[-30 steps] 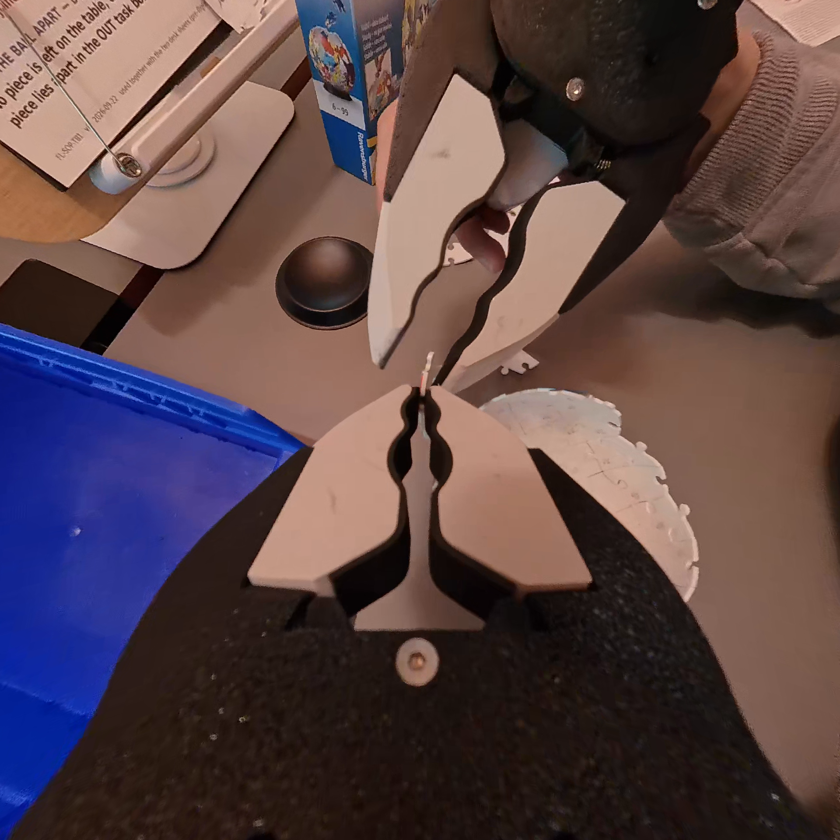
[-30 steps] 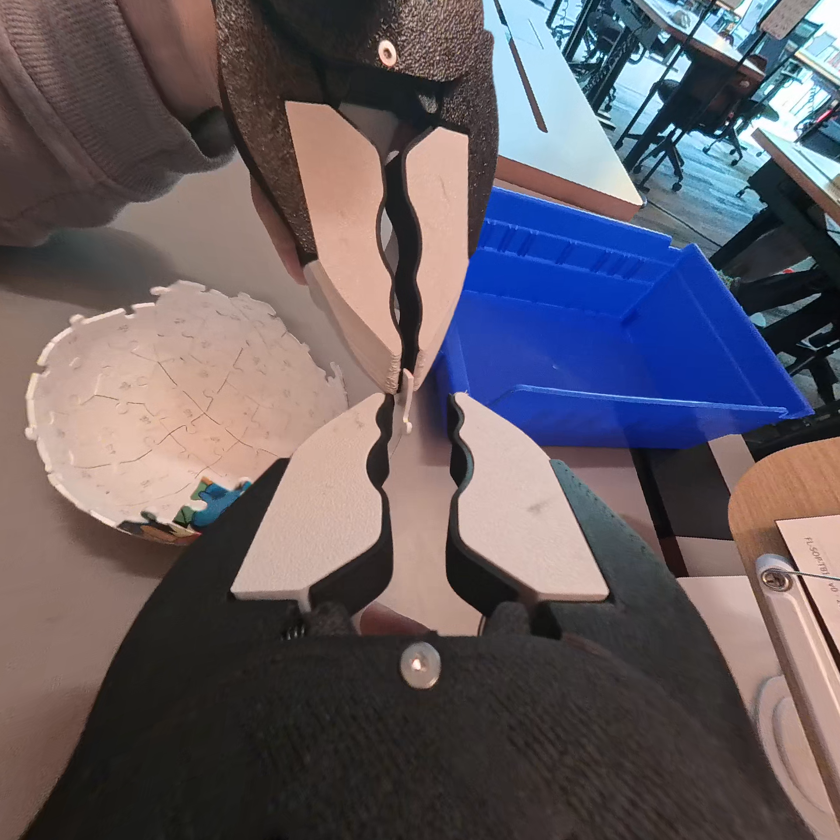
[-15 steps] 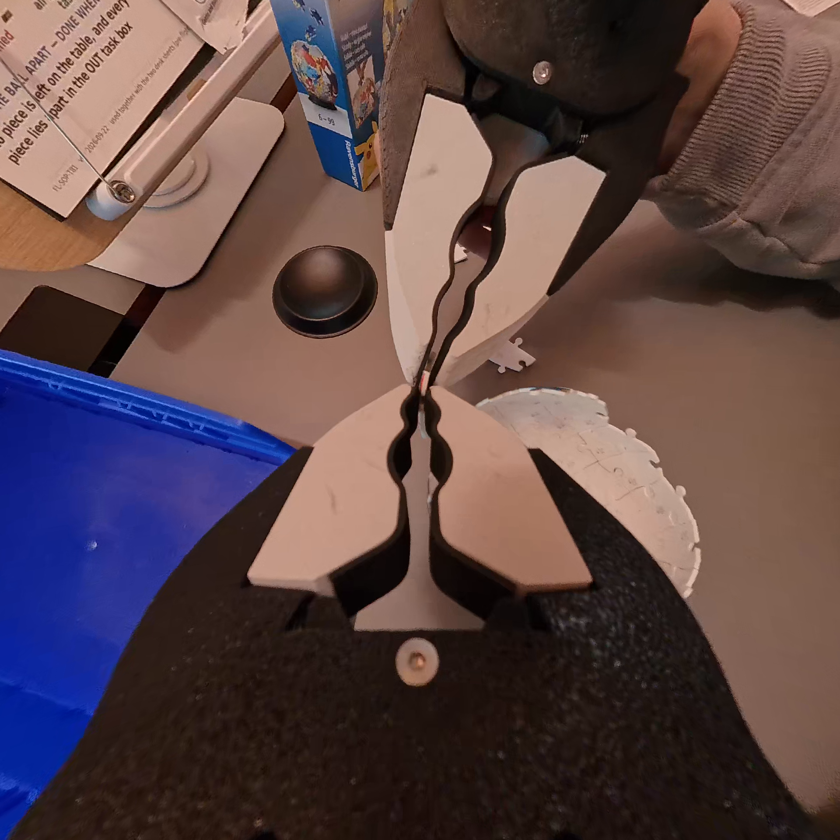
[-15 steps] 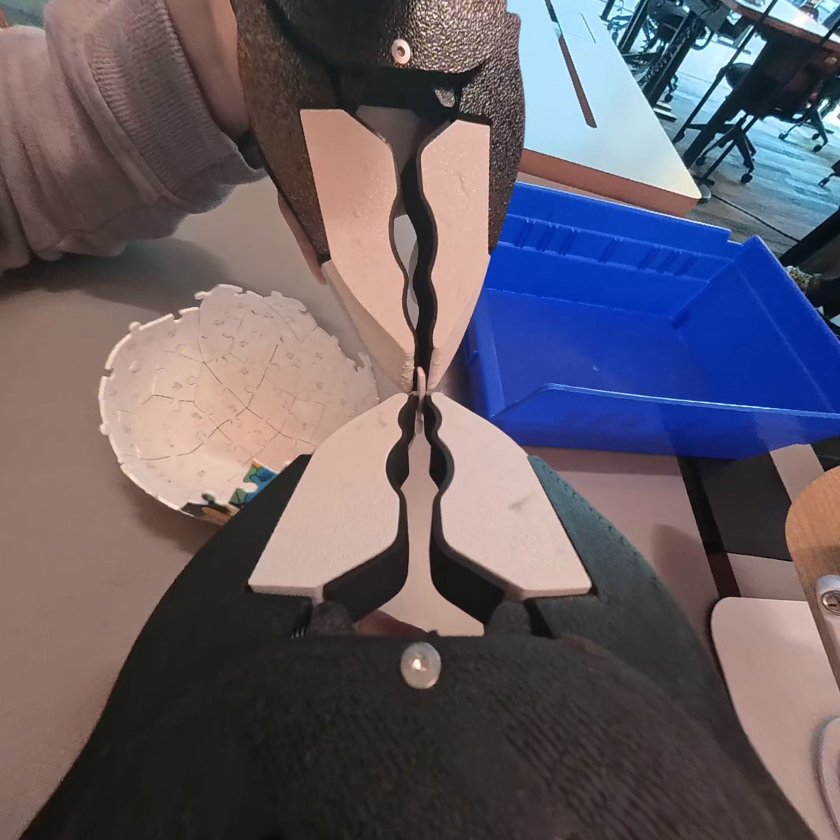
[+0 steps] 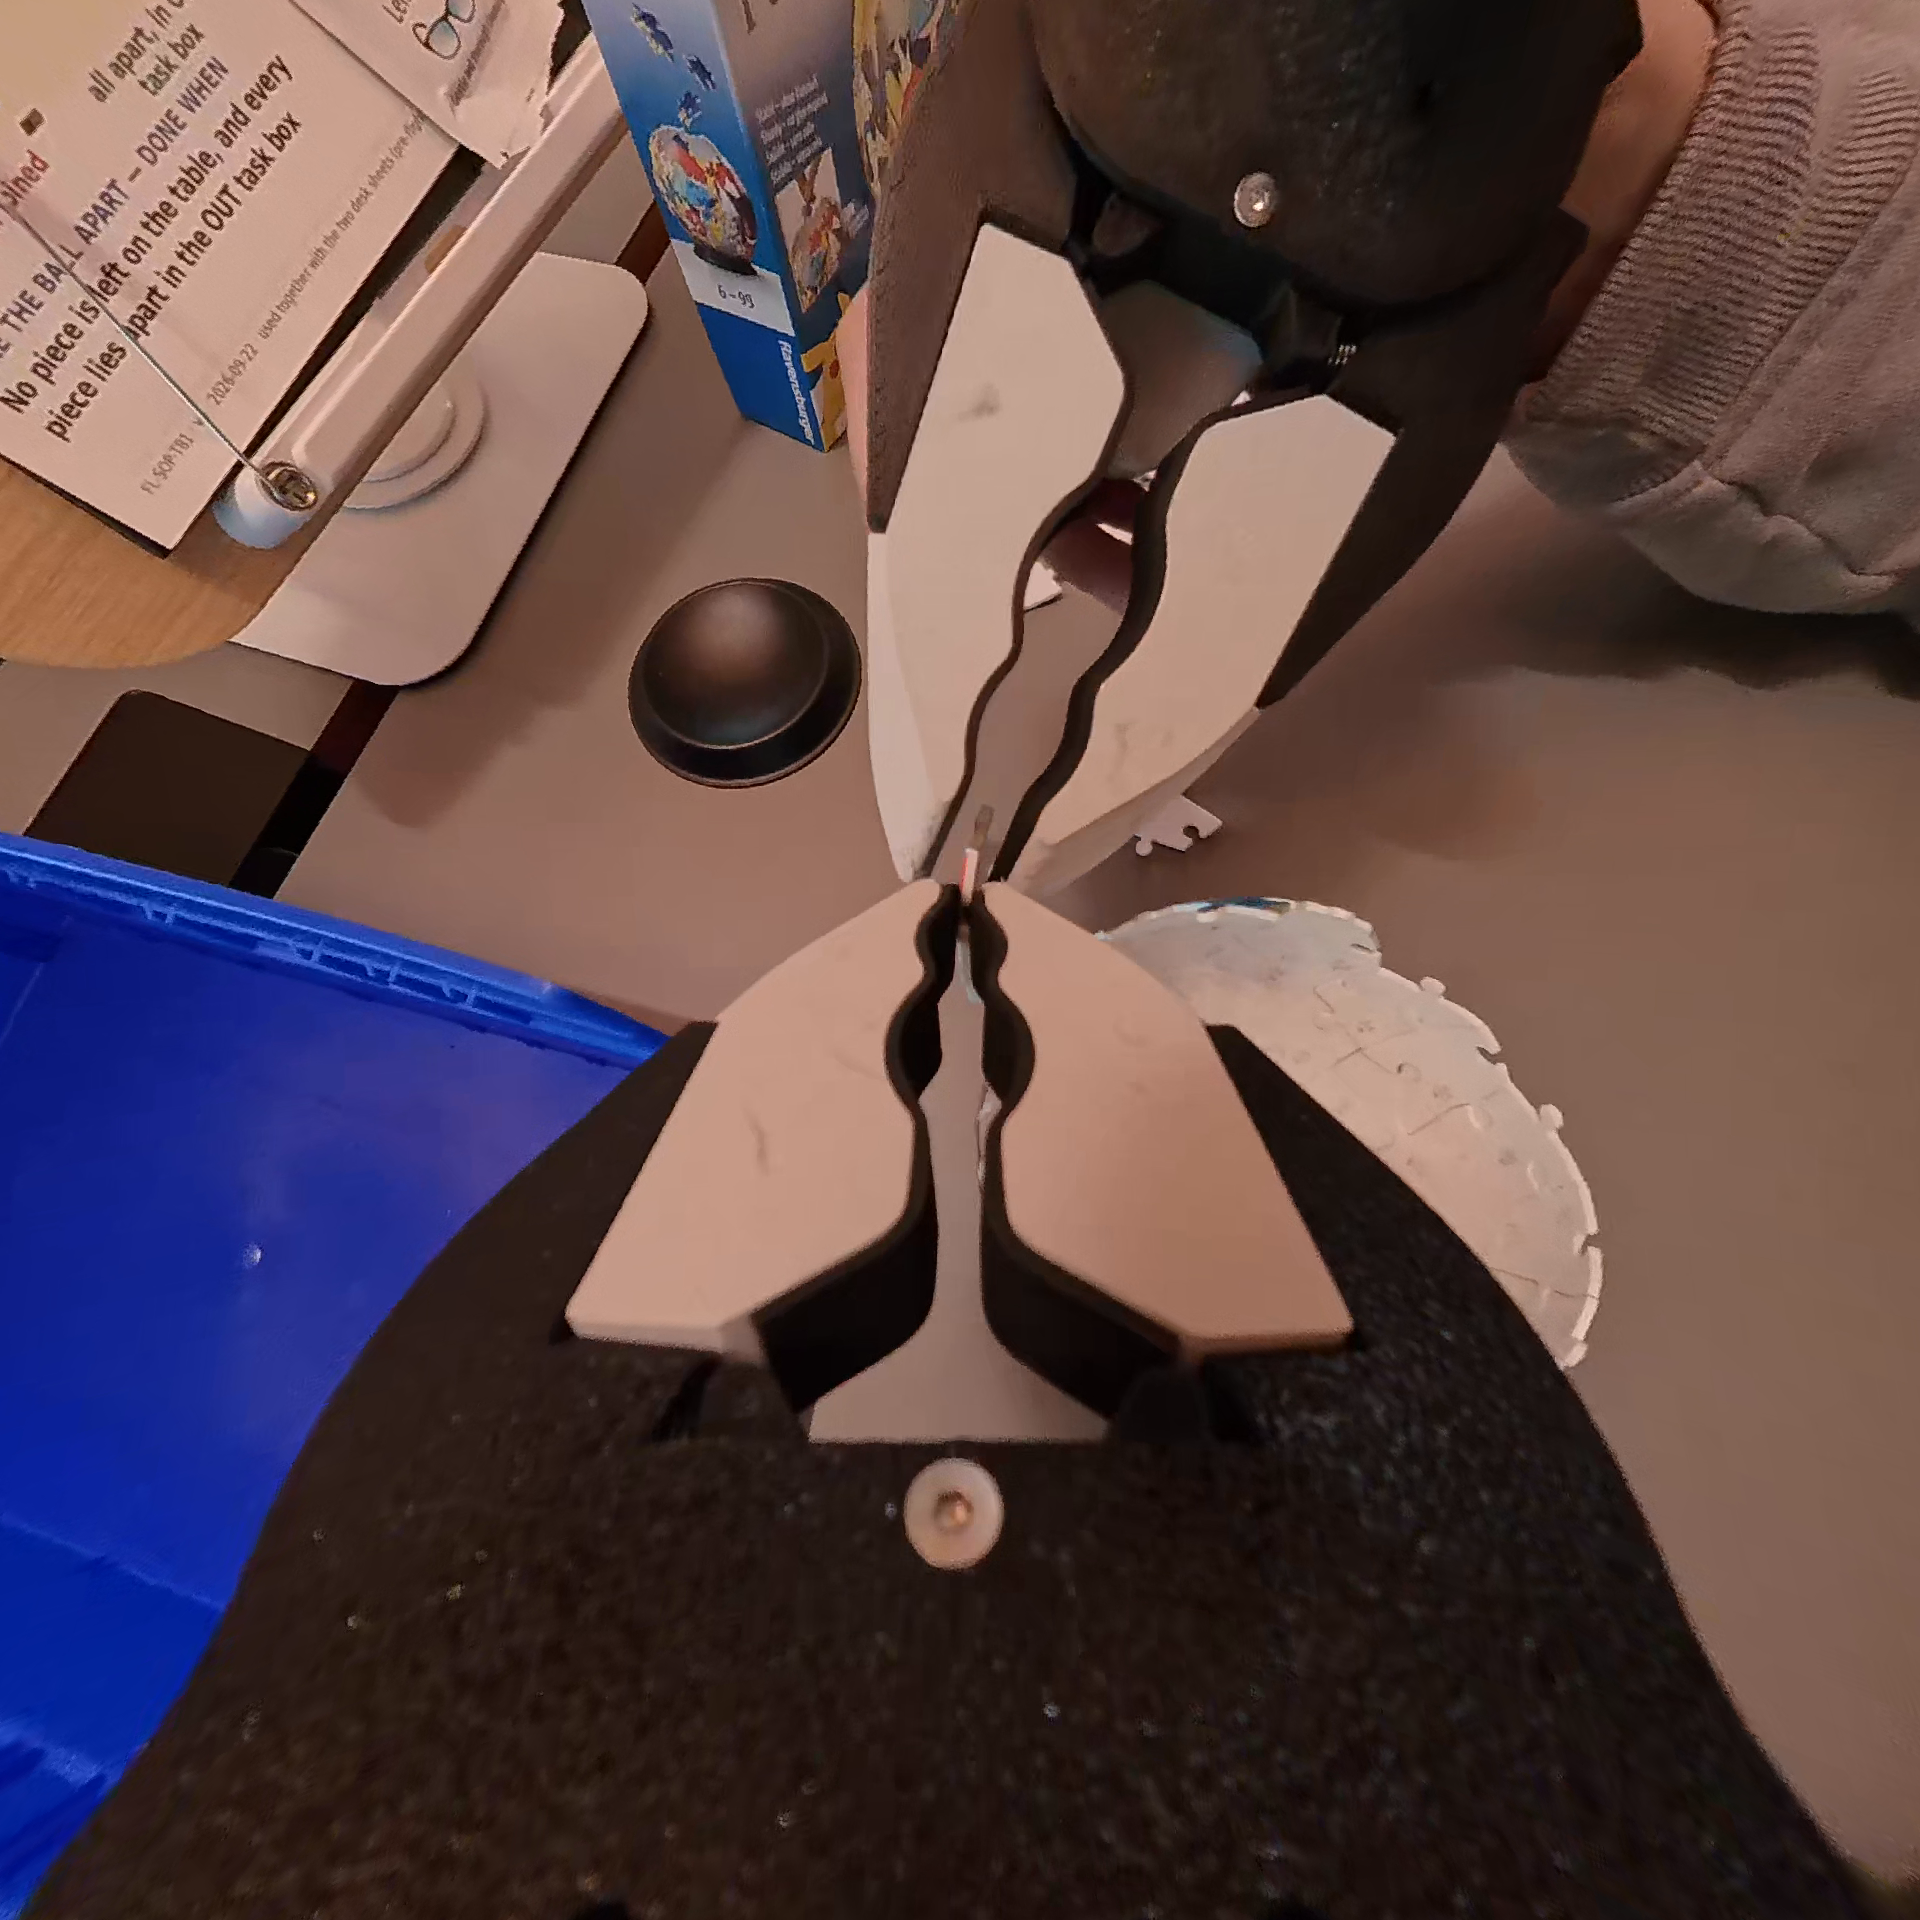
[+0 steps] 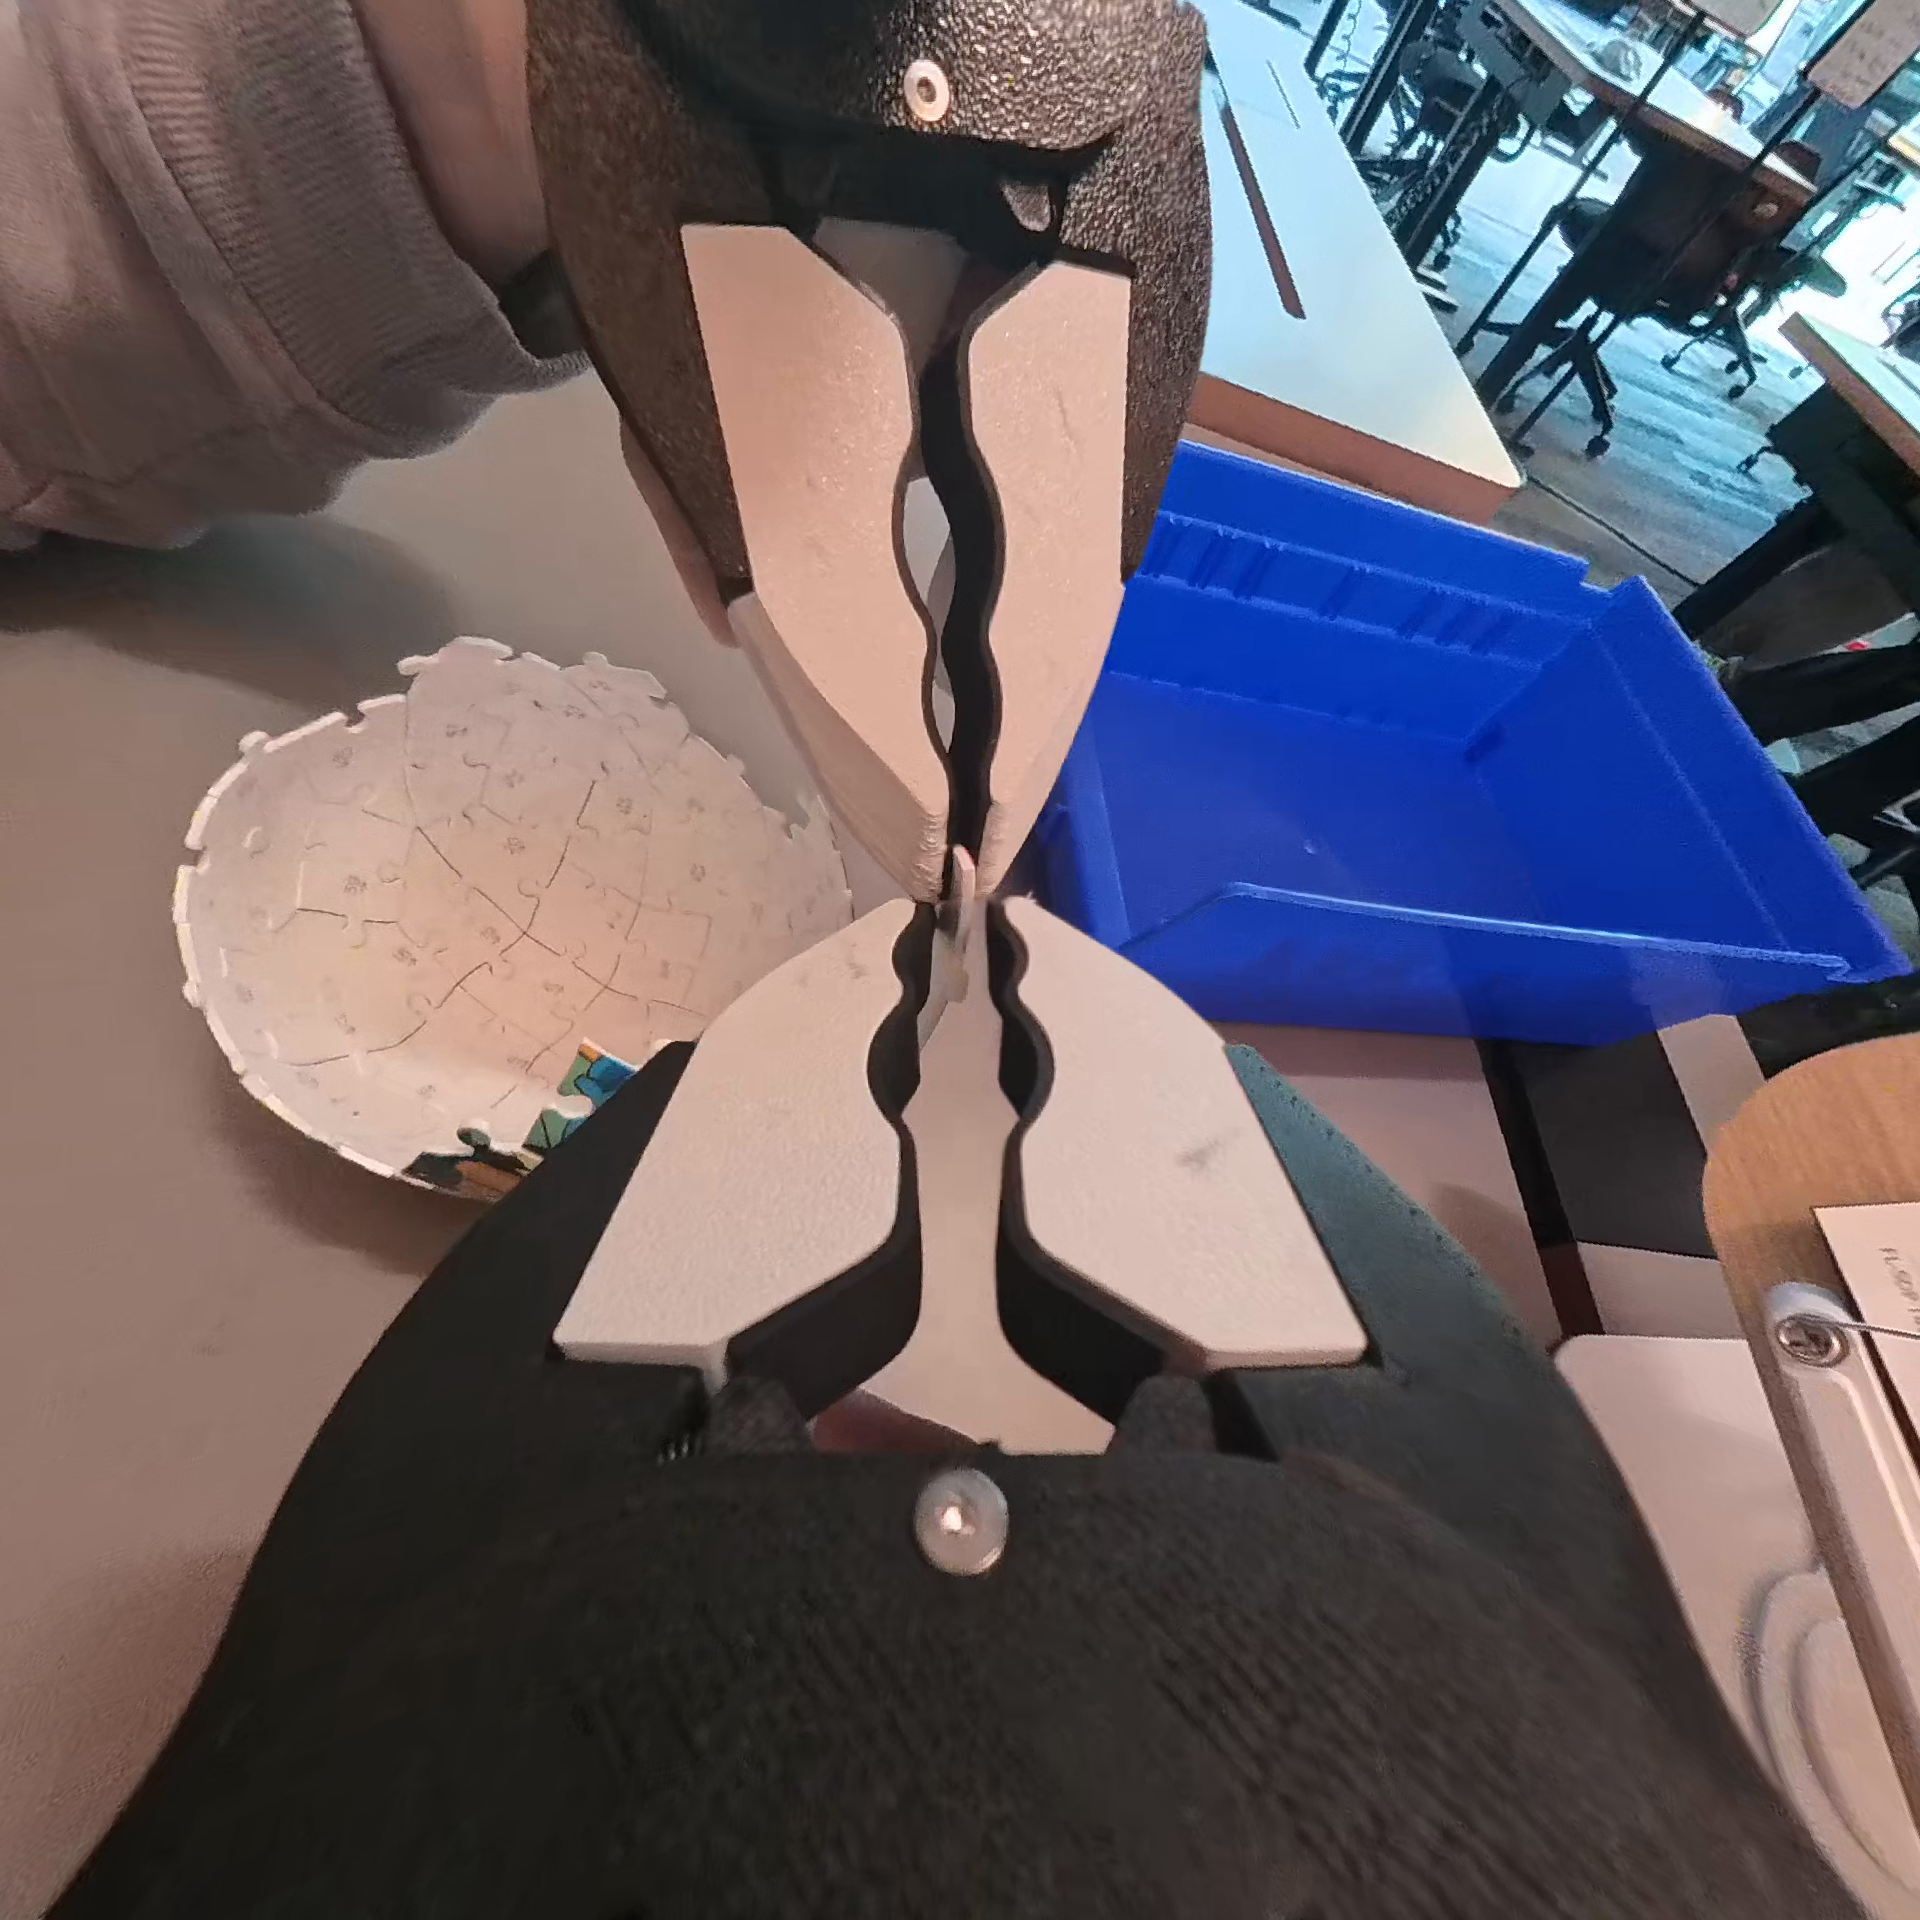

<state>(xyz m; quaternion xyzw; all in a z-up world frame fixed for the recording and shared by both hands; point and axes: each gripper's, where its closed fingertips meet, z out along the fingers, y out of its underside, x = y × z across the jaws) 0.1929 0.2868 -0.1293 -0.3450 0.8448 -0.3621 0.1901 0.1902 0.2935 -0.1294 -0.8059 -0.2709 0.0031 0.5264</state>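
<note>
2 claws meet tip to tip above the grey surface (image 5: 1558, 883). The left claw (image 5: 964, 902) is clenched on a small puzzle piece (image 6: 954, 940); the right claw (image 6: 958, 914) has parted slightly around it. A white puzzle half-shell (image 6: 468, 914) lies just beside them, a blue bin (image 6: 1455, 831) on the other side.

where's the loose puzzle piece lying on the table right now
In the left wrist view the loose puzzle piece lies flat on the grey table, just beyond the white puzzle half-shell, partly hidden behind the right gripper.
</note>
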